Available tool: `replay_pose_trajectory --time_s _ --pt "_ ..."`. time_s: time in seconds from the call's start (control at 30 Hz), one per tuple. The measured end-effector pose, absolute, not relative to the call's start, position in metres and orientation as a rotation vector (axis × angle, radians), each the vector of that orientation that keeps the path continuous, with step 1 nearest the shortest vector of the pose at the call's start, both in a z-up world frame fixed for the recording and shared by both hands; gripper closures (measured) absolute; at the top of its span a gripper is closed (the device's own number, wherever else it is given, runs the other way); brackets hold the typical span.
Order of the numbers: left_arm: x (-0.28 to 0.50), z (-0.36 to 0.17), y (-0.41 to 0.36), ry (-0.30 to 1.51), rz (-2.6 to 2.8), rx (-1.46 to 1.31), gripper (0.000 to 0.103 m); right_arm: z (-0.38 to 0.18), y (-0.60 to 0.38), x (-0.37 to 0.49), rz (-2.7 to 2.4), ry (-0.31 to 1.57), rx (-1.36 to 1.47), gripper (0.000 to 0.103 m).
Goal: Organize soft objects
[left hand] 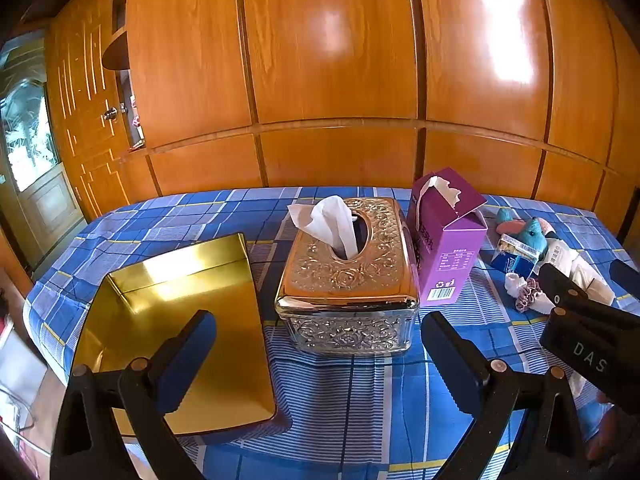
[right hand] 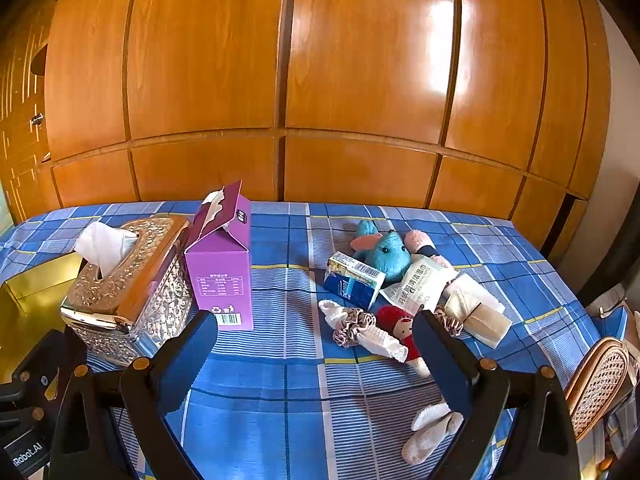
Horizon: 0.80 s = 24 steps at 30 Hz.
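A pile of soft things lies on the blue checked cloth at the right: a teal plush mouse [right hand: 383, 253], a red-hooded doll [right hand: 401, 327], a white sock with a pink scrunchie [right hand: 354, 328], folded white cloth [right hand: 478, 310], a wet-wipe pack [right hand: 420, 285], a blue tissue pack [right hand: 354, 280] and a pale fuzzy sock [right hand: 430, 428]. The mouse also shows in the left wrist view [left hand: 534, 236]. My right gripper [right hand: 316, 364] is open and empty, just short of the doll. My left gripper [left hand: 320, 360] is open and empty in front of the tissue box.
An ornate gold tissue box [left hand: 348, 276] with a tissue sticking out stands mid-table, a purple carton [left hand: 448, 240] beside it. An open gold tin [left hand: 180, 320] lies at the left. Wooden wardrobe panels close the back. A wicker chair back [right hand: 600, 384] stands at the right edge.
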<state>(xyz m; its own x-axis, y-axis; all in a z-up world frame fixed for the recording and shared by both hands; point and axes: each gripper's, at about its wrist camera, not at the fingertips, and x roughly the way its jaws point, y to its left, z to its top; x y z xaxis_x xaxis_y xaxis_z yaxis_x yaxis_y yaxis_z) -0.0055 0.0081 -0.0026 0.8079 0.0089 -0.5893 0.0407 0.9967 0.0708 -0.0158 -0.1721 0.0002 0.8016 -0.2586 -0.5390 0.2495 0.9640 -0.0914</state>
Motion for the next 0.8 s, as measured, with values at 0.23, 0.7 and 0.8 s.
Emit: replay_pose_trajectory --time_s 0.23,0.7,0.8 --pt "-0.0075 -0.0024 0.0095 0.629 -0.019 0.082 0.0 0.0007 -0.1716 -0.0159 -0.268 0.581 -0.017 0.004" --pt "-0.0102 -0.0015 0.0072 0.627 -0.023 0.088 0.0 0.0017 -0.1746 -0.0184 -0.272 0.574 -0.01 0.004" --pt "-0.0107 -0.001 0.0061 0.627 -0.024 0.09 0.0 0.0026 -0.1766 -0.0185 -0.274 0.573 -0.007 0.004"
